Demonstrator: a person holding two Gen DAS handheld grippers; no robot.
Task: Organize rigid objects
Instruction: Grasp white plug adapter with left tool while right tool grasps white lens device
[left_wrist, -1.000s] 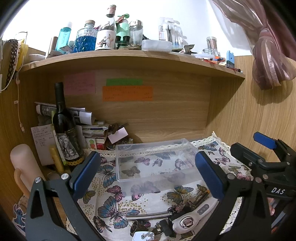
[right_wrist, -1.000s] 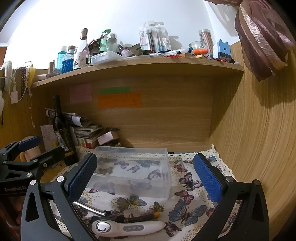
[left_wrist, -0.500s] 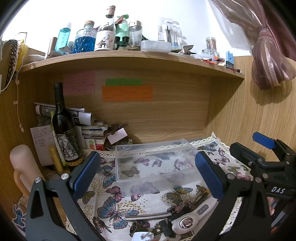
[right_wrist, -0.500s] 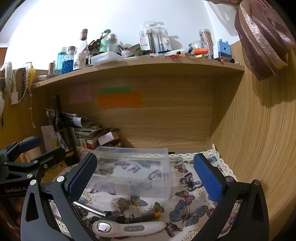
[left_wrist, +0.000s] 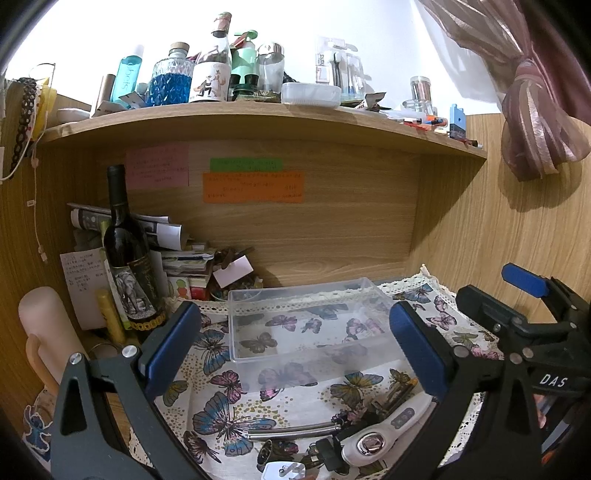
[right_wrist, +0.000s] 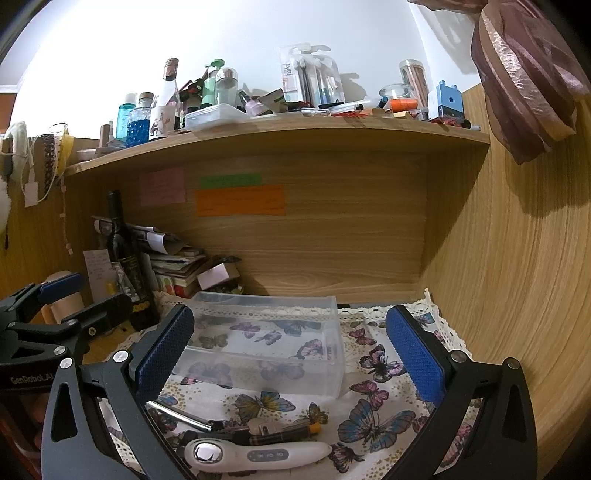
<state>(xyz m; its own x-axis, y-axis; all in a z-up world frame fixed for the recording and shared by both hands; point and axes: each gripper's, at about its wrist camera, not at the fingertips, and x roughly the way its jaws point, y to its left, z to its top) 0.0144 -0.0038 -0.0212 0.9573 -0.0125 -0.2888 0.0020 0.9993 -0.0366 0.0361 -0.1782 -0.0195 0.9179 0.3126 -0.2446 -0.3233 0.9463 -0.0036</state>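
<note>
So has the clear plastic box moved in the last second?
No. In the right wrist view the clear plastic box sits in the same spot on the butterfly cloth, below the orange note.

Clear box (right_wrist: 264, 345) behind the handheld device (right_wrist: 255, 453), wine bottle (left_wrist: 127, 258) to its left.

I see a wooden shelf (left_wrist: 258, 122) as my landmark, spanning the alcove. On top of it: a blue-filled glass bottle (left_wrist: 168, 83), a teal bottle (left_wrist: 129, 79) left of that, a clear bottle with a fox label (left_wrist: 212, 74), a flat white plastic box (left_wrist: 310, 94), and a blue block (right_wrist: 447, 101) toward its right end. Below the shelf, on the back panel: a pink note (left_wrist: 157, 171), a green strip (left_wrist: 245, 163), an orange note (left_wrist: 253, 186). Lower left under the shelf: a dark wine bottle (left_wrist: 127, 254) standing upright, stacked papers (left_wrist: 162, 236) behind it. A mauve curtain (left_wrist: 532, 125) hangs right of the shelf.
</note>
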